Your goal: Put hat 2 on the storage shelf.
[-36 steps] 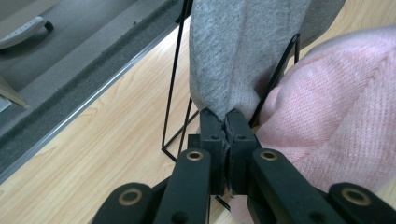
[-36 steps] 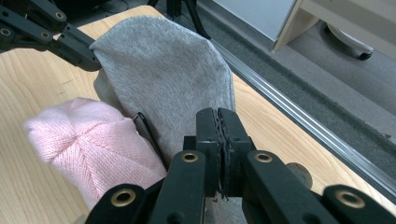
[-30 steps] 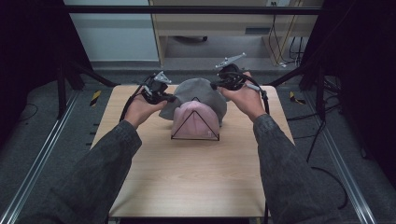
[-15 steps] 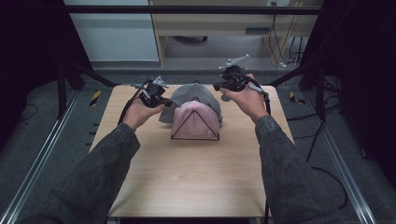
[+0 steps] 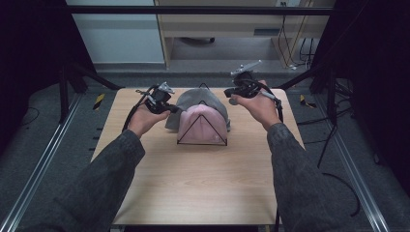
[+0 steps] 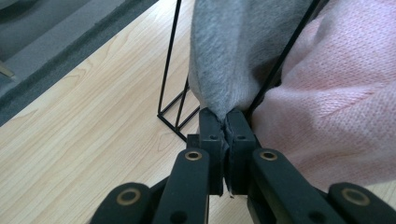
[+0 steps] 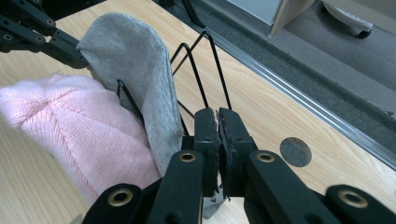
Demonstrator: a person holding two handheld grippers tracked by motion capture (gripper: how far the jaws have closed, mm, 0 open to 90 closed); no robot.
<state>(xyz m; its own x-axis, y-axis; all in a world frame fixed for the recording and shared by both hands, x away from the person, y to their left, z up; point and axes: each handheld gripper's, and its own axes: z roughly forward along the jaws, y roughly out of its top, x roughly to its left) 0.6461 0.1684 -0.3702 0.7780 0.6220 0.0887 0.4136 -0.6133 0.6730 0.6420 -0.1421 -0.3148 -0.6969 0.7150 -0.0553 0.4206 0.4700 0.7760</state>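
grey knit hat (image 5: 193, 99), light, soft and limp, best pinched at its rim, draped over the black wire stand (image 5: 201, 131) behind the pink hat (image 5: 203, 123) mid-tabletop (image 5: 193, 179): left gripper (image 6: 223, 122) jaws closed on its edge at 9 o'clock, right gripper (image 7: 217, 122) jaws shut at 3 o'clock, cloth apparently caught below.

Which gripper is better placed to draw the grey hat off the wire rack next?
Left. The left gripper is already shut on the grey hat at its edge beside the rack. The right gripper is shut with nothing visible between its jaws, next to the hat.
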